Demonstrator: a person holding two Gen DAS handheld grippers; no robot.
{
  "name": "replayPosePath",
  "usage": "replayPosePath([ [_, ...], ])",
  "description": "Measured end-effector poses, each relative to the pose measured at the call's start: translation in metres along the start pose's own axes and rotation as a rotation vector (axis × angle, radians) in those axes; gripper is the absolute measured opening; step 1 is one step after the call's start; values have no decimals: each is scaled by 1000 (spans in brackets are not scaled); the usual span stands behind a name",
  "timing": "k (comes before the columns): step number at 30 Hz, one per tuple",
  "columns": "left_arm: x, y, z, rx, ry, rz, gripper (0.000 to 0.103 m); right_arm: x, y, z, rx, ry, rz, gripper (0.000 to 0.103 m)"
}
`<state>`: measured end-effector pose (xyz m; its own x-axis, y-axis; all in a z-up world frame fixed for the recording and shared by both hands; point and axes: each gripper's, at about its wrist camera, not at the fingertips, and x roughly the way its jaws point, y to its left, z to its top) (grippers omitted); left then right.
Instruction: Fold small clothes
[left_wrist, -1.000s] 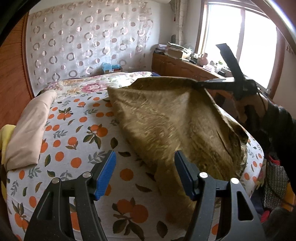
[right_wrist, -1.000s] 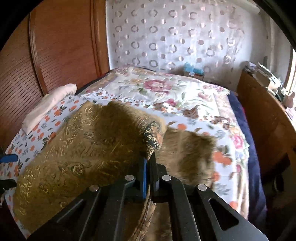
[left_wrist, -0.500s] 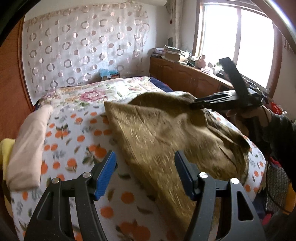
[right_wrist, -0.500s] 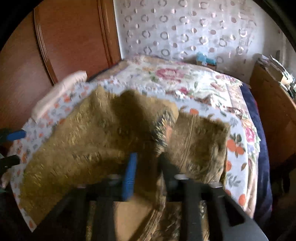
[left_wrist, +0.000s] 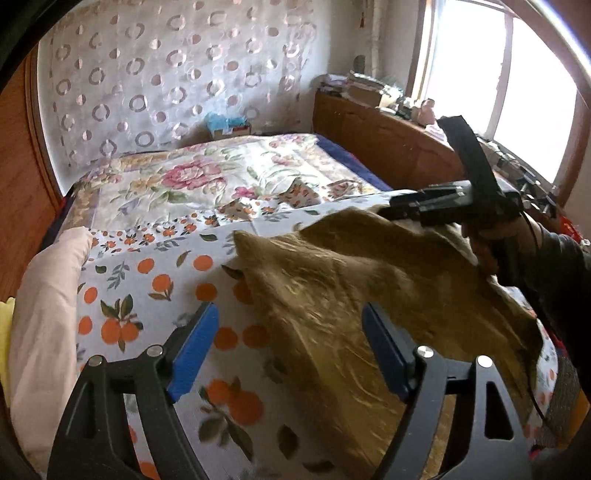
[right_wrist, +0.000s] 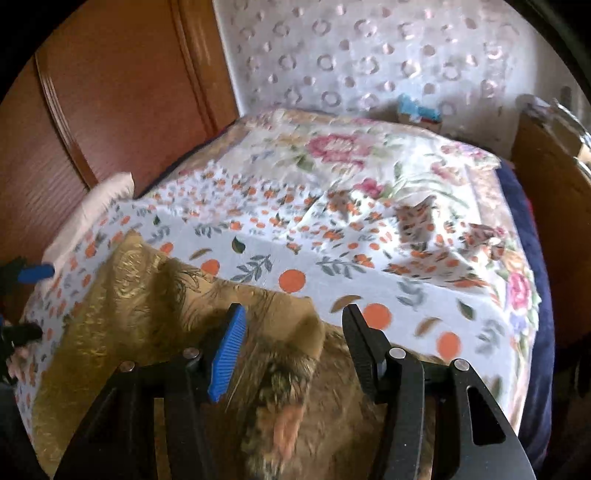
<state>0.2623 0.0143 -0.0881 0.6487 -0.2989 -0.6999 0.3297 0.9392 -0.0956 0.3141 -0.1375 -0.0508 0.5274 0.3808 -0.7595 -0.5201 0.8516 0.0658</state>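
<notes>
A gold-brown patterned cloth (left_wrist: 354, 295) lies on the orange-print bed sheet (left_wrist: 155, 288), partly folded over itself; it also shows in the right wrist view (right_wrist: 122, 306). My left gripper (left_wrist: 288, 350) is open and empty, low over the cloth's near left edge. My right gripper (right_wrist: 295, 347) is open, just above the folded cloth edge, which drops between its fingers. The right gripper shows from the left wrist view (left_wrist: 384, 214) over the cloth's far right corner. The left gripper's blue fingertips (right_wrist: 35, 272) show at the left edge of the right wrist view.
A folded cream cloth (left_wrist: 44, 295) lies along the bed's left side by the wooden headboard (right_wrist: 110, 92). A floral quilt (left_wrist: 192, 177) covers the far bed. A wooden cabinet (left_wrist: 388, 147) with clutter stands under the window on the right.
My right gripper was shut on the cloth's edge; it has opened and let the cloth drop onto the bed. The left gripper stayed open and moved a little.
</notes>
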Motion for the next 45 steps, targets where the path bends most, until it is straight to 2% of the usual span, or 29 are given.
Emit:
replayPosePath([
  [2,11,4,4,-2,17,11,80,13,1,-1,-20,23,11,56],
  [5,26,7,5,2,38,16,80,16,-2,10,-56,-4,19,55],
  [7,32,8,4,0,46,14,80,16,0,9,-72,-26,25,42],
  [10,36,7,3,-2,54,9,80,9,-2,1,-96,-61,16,14],
  [11,36,7,2,-3,54,8,80,5,0,-1,-108,-85,15,10],
  [18,21,1,-7,-4,35,-7,80,-65,8,-24,-79,-289,-20,7],
  [21,14,-4,-8,5,19,-22,80,-101,9,-34,-40,-343,-61,7],
  [24,9,-10,-7,7,4,-34,80,-116,12,-38,-56,-345,-92,7],
  [29,8,-14,-6,10,-1,-33,80,-93,21,-34,-75,-291,-160,7],
  [32,5,-14,-8,9,-2,-28,80,-103,32,-24,-51,-335,-153,7],
  [34,2,-13,-10,7,-4,-26,80,-117,33,-19,-15,-369,-179,7],
  [39,-2,-14,-14,13,-3,-36,80,-116,17,-24,39,-262,-304,7],
  [41,-4,-17,-17,14,-3,-45,80,-103,1,-27,69,-213,-320,7],
  [43,-5,-21,-19,17,-4,-57,80,-81,-13,-34,93,-117,-320,9],
  [45,-8,-24,-23,19,-2,-65,80,-69,-16,-42,97,-74,-347,29],
])
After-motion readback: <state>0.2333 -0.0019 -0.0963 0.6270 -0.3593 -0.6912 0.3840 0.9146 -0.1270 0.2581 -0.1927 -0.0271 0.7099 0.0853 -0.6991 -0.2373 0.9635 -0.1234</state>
